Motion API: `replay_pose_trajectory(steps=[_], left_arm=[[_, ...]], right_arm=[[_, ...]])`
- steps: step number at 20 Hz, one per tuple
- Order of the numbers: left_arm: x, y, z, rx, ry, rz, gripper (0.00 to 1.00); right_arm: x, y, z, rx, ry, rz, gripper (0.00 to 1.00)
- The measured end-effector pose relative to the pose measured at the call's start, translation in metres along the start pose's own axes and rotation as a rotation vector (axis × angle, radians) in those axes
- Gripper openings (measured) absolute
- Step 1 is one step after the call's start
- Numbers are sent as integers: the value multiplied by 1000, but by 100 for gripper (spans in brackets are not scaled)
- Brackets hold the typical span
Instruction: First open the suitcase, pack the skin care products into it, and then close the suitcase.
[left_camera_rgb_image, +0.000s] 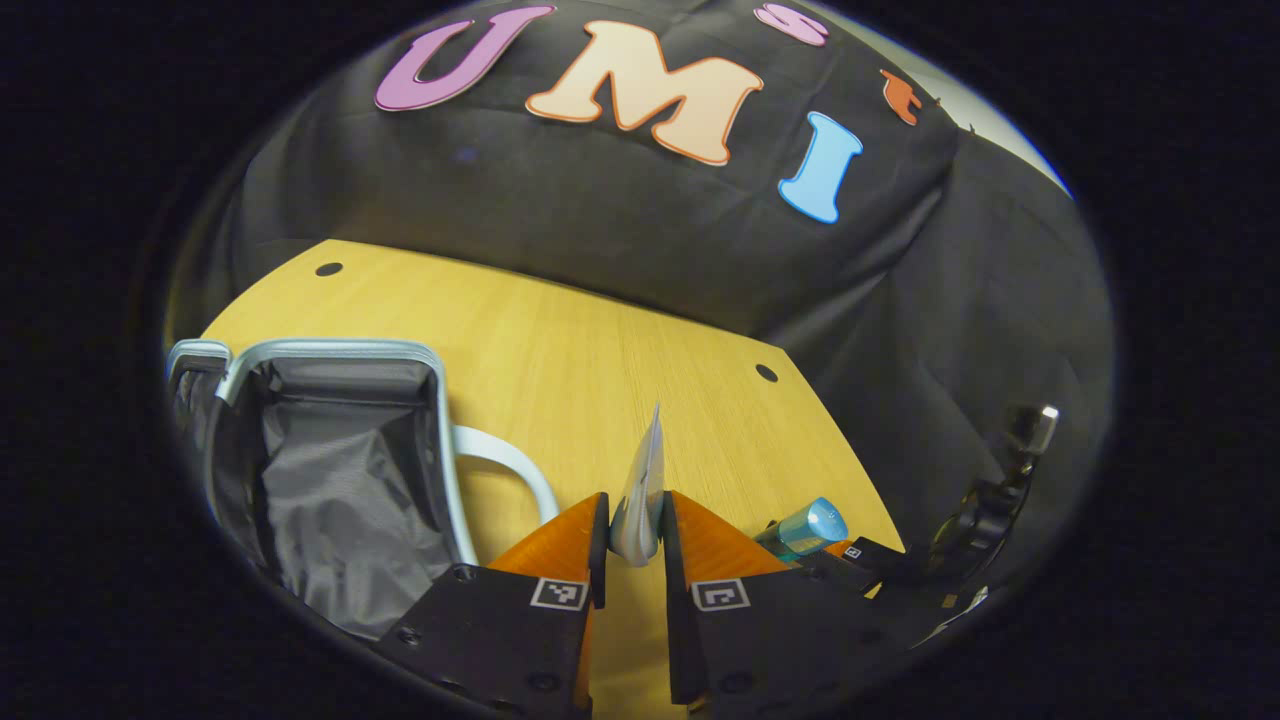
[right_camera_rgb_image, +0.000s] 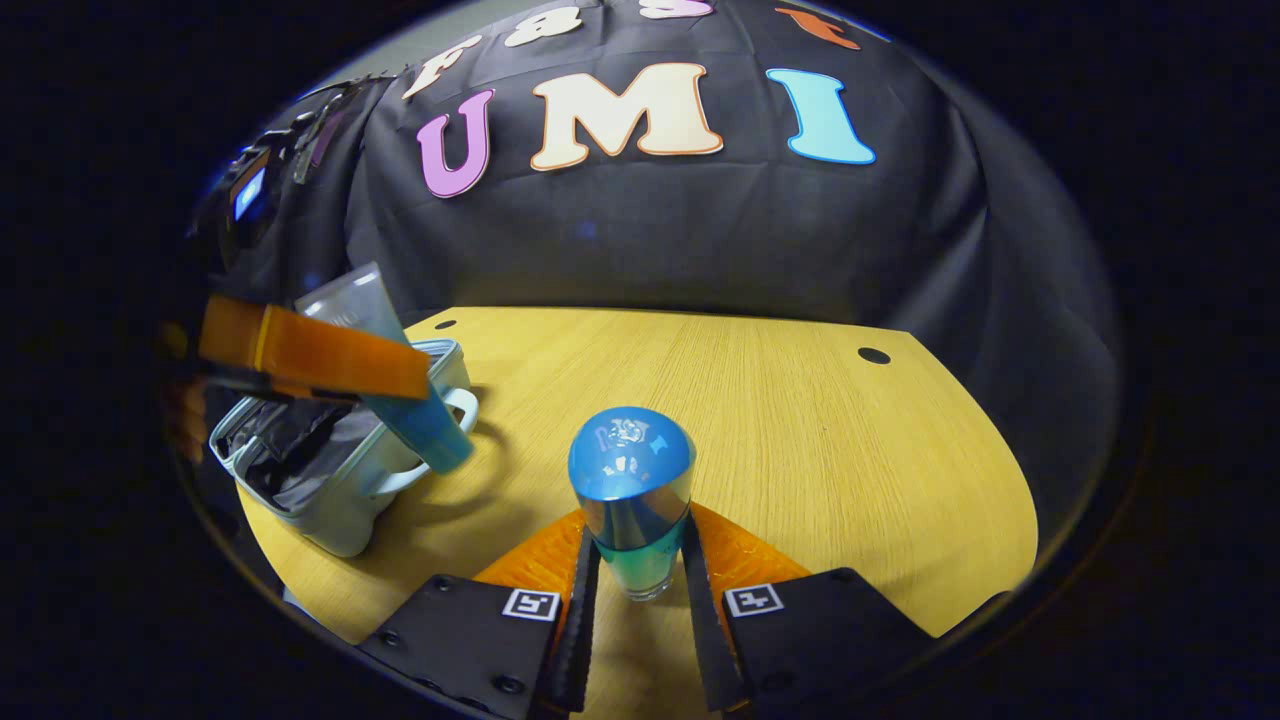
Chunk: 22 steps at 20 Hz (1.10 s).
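Left gripper (left_camera_rgb_image: 636, 535) pinches a soft, light tube (left_camera_rgb_image: 640, 495) near its flat crimped end beside the open suitcase (left_camera_rgb_image: 330, 470), while the right gripper (right_camera_rgb_image: 634, 585) clamps a smooth, probably slippery bottle (right_camera_rgb_image: 632, 495) low on its body.

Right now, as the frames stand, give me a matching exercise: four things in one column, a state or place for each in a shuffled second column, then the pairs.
1. suitcase
2. tube
3. bottle
4. table

A. clamped in the right gripper
B. open, on the table
C. clamped in the left gripper, beside the suitcase
D. wood-grained, two dark holes near the back edge

Pairs: 1-B, 2-C, 3-A, 4-D
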<state>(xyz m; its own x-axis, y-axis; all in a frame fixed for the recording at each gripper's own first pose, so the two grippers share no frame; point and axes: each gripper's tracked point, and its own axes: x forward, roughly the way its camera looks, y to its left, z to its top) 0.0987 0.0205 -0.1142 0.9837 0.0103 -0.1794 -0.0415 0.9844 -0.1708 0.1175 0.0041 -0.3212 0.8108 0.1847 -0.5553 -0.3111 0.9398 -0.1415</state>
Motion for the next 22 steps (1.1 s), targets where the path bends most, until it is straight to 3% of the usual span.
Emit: replay_pose_trajectory(steps=[5,8,10,15,16,19,22], left_arm=[[-53,74,10,-3,37,145,23],[-77,130,-15,-6,146,256,23],[-86,157,-37,-5,237,291,23],[-92,185,-87,2,458,304,24],[-85,188,-81,7,421,292,24],[-79,192,-82,-26,460,264,24],[-79,198,-76,-55,459,259,34]], right_arm=[[-3,1,-1,32,28,-10,41],[-9,5,5,56,35,-8,40],[-15,10,14,58,32,-13,42],[-39,49,53,35,3,32,40],[-45,62,59,38,4,53,40],[-57,110,70,64,26,132,42],[-60,164,73,61,57,218,42]])
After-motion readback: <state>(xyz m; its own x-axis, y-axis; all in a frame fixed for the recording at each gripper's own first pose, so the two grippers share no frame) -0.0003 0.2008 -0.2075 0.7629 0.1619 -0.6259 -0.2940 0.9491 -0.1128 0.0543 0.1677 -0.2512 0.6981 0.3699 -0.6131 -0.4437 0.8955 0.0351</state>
